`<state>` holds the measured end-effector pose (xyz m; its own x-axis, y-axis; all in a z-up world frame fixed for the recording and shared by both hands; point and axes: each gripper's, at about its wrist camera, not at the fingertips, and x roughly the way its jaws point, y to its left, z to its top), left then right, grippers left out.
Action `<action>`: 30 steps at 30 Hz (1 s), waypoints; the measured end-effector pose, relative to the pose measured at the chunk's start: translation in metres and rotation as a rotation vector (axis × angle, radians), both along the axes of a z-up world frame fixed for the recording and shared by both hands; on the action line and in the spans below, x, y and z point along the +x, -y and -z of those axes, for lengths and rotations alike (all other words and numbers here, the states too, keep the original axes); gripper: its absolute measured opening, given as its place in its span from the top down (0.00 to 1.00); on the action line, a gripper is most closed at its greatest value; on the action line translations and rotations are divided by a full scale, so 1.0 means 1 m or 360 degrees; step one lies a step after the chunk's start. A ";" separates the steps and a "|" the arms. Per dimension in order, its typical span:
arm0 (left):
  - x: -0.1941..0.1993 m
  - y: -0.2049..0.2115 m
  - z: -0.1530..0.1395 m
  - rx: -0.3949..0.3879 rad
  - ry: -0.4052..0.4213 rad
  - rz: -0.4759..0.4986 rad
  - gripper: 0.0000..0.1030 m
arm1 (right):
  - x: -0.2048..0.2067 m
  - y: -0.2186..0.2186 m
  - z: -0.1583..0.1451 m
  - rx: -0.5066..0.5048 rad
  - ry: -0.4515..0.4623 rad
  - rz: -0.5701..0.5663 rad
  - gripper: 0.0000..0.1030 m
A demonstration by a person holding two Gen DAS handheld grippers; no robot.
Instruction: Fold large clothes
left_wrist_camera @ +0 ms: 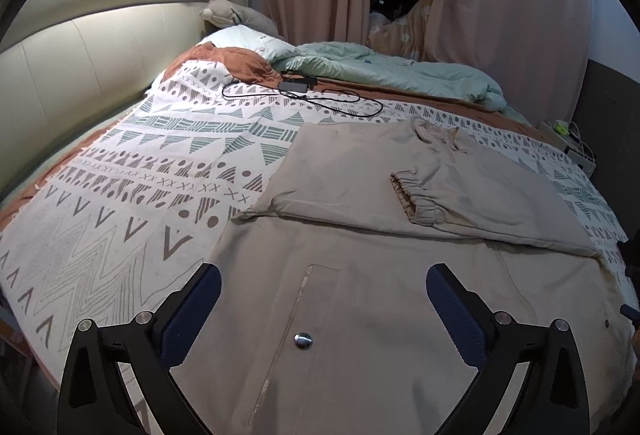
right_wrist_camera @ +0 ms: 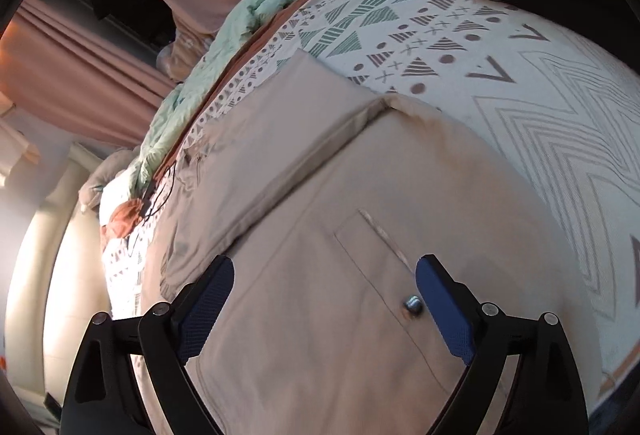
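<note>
The large beige cotton jacket (left_wrist_camera: 360, 275) lies flat on the patterned white bedspread (left_wrist_camera: 132, 195), sleeves folded in. Both the left gripper (left_wrist_camera: 324, 291) and right gripper (right_wrist_camera: 325, 281) hover released above its hem; each should probably pinch a hem corner squarely, then lift evenly.

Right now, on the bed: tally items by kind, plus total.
Beige jacket: 1
Patterned blanket: 1
Mint duvet: 1
Rust-orange cloth: 1
Black charger with cable: 1
White pillow: 1
Total: 6
Both the left hand-held gripper and the right hand-held gripper are open above the jacket.
</note>
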<state>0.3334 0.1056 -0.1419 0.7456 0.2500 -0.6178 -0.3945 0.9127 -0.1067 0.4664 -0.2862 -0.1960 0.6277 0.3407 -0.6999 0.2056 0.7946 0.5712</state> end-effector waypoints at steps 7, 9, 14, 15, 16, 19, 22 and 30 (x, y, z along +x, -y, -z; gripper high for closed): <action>-0.056 -0.012 -0.002 -0.0245 0.0132 -0.0217 0.00 | -0.054 0.005 0.004 0.0118 0.0045 -0.0015 0.09; -0.079 -0.014 -0.005 -0.0307 0.0232 -0.0275 0.01 | -0.067 0.009 0.008 0.0206 0.0058 -0.0029 0.09; -0.125 -0.019 -0.001 -0.0495 0.0329 -0.0356 0.01 | -0.113 0.018 0.012 0.0372 0.0102 -0.0007 0.09; -0.133 -0.021 -0.001 -0.0523 0.0349 -0.0376 0.01 | -0.122 0.019 0.010 0.0386 0.0126 -0.0008 0.09; -0.141 -0.022 0.000 -0.0545 0.0365 -0.0395 0.01 | -0.132 0.020 0.007 0.0384 0.0145 -0.0015 0.09; -0.160 -0.022 0.004 -0.0633 0.0375 -0.0388 0.01 | -0.159 0.021 0.000 0.0365 0.0205 -0.0026 0.09; -0.177 -0.018 0.006 -0.0665 0.0382 -0.0349 0.01 | -0.181 0.027 0.000 0.0336 0.0233 -0.0027 0.09; -0.228 -0.015 0.026 -0.0908 0.0429 -0.0314 0.07 | -0.217 0.053 0.005 0.0254 0.0229 0.0017 0.14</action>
<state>0.1053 0.1210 -0.1676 0.8664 0.0866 -0.4917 -0.4404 0.5968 -0.6707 0.2497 -0.3390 -0.2013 0.7216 0.4329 -0.5403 0.1207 0.6898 0.7139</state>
